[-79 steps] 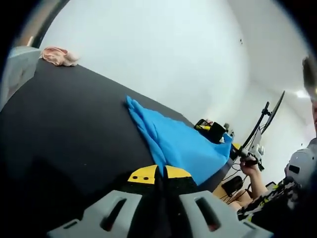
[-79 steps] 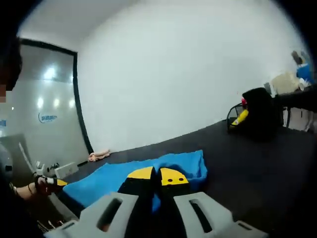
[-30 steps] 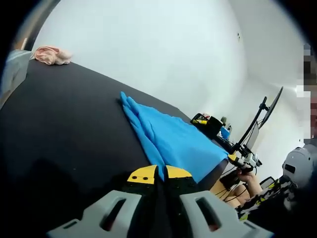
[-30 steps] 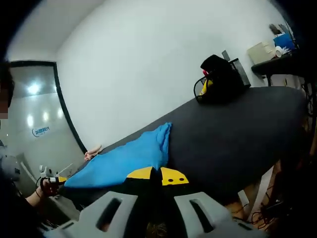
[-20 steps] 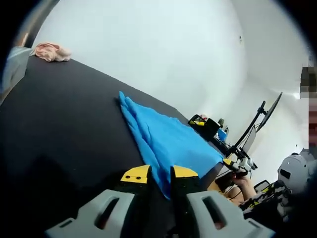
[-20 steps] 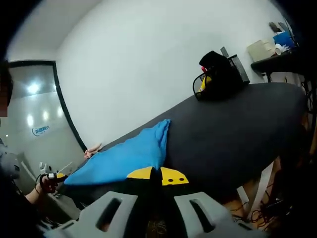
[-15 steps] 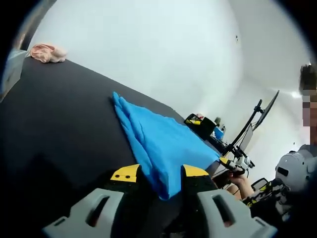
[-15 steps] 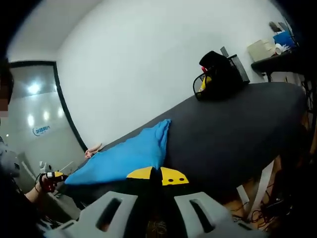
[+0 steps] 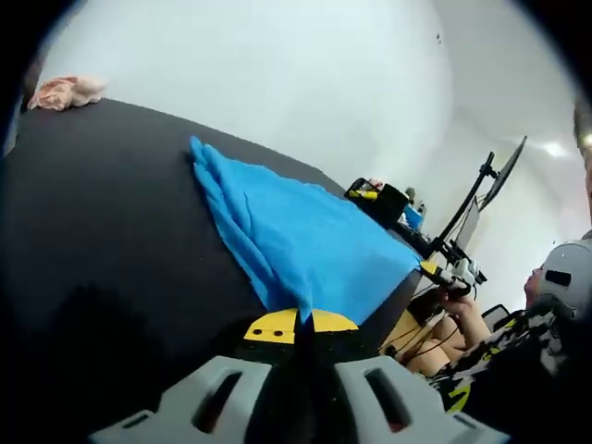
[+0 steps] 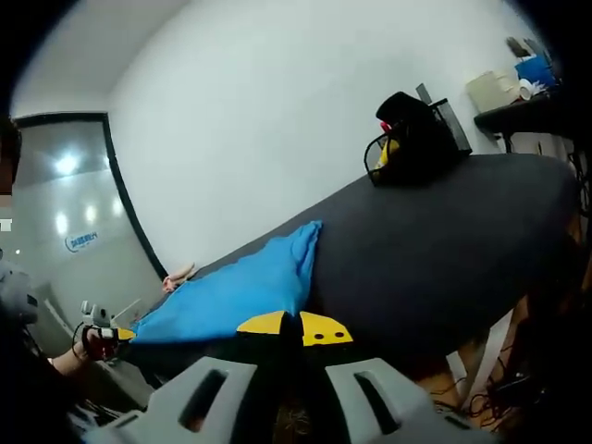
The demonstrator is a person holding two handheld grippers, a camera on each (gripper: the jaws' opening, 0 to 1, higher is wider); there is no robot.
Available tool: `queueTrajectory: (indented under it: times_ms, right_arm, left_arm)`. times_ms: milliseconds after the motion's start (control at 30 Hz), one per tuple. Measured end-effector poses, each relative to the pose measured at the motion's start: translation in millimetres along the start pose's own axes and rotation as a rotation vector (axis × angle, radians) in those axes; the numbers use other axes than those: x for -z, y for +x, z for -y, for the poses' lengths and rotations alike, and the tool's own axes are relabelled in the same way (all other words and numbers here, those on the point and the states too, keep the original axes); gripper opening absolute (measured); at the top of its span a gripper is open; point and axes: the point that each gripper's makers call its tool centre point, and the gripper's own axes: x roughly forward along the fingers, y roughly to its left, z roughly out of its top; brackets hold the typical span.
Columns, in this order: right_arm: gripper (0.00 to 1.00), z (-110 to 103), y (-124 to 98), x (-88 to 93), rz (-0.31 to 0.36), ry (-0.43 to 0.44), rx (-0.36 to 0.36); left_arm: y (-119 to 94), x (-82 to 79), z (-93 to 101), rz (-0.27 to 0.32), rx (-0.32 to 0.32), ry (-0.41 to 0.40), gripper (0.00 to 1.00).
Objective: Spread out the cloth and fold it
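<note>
A blue cloth (image 9: 296, 240) lies spread on a black table (image 9: 102, 213), running away from me to a bunched far end. My left gripper (image 9: 299, 326) is shut on its near corner at the table's edge. In the right gripper view the same blue cloth (image 10: 240, 287) stretches off to the left, and my right gripper (image 10: 298, 326) is shut with the cloth's other near corner meeting its yellow tips. The right gripper (image 9: 442, 274) shows at that corner in the left gripper view, held in a hand. The left gripper (image 10: 106, 335) shows small at the far left.
A crumpled pink cloth (image 9: 65, 91) lies at the table's far end. A black bag with a yellow item (image 10: 416, 139) stands on the table (image 10: 435, 231) beyond the cloth. A monitor on an arm (image 9: 490, 185) and a shelf with boxes (image 10: 518, 92) stand off the table.
My left gripper opened around the cloth's near corner, then shut on it; its view has also shifted. The right gripper stayed shut and nearly still.
</note>
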Motion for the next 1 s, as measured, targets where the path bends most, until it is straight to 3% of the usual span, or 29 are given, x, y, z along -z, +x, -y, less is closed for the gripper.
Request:
queueTrajectory:
  times_ms: [67,233,367,433,500,600,667,833,900,1000]
  right_arm:
    - [0.03,0,0,0.1,0.001,-0.006,-0.002]
    - [0.02,-2,0,-8.8,0.031,0.000,-0.004]
    - [0.01,-24,12,-33.7,0.090,-0.033,-0.057]
    - [0.01,-37,19,-42.2,0.102,-0.072,-0.081]
    - [0.01,-52,26,-47.3,0.101,-0.088,-0.112]
    - [0.01,-66,35,-53.2,0.099,-0.120,-0.143]
    - [0.01,-86,47,-56.2,0.087,-0.151,-0.199]
    - [0.01,-141,87,-52.5,0.044,-0.232,-0.304]
    - [0.01,-171,106,-40.2,-0.004,-0.267,-0.367]
    - [0.01,-216,134,-13.3,-0.084,-0.391,-0.428]
  left_arm:
    - [-6,-4.2,5.1,0.012,0.023,-0.011,0.01]
    - [-14,-5.2,3.9,0.042,0.001,0.003,0.01]
    - [-13,-6.9,-6.9,0.057,-0.008,-0.069,0.04]
    - [-16,-5.0,-12.2,0.060,-0.021,-0.064,0.07]
    - [-28,-15.2,-21.3,0.121,-0.055,-0.035,0.10]
    - [-50,-39.9,-31.4,0.244,-0.055,-0.105,0.16]
    - [-57,-48.6,-35.1,0.283,-0.045,-0.170,0.16]
    - [-45,-37.6,-31.7,0.246,-0.039,-0.160,0.16]
    - [-39,-31.3,-28.2,0.226,-0.032,-0.149,0.16]
    - [-36,-27.1,-25.8,0.209,-0.038,-0.121,0.16]
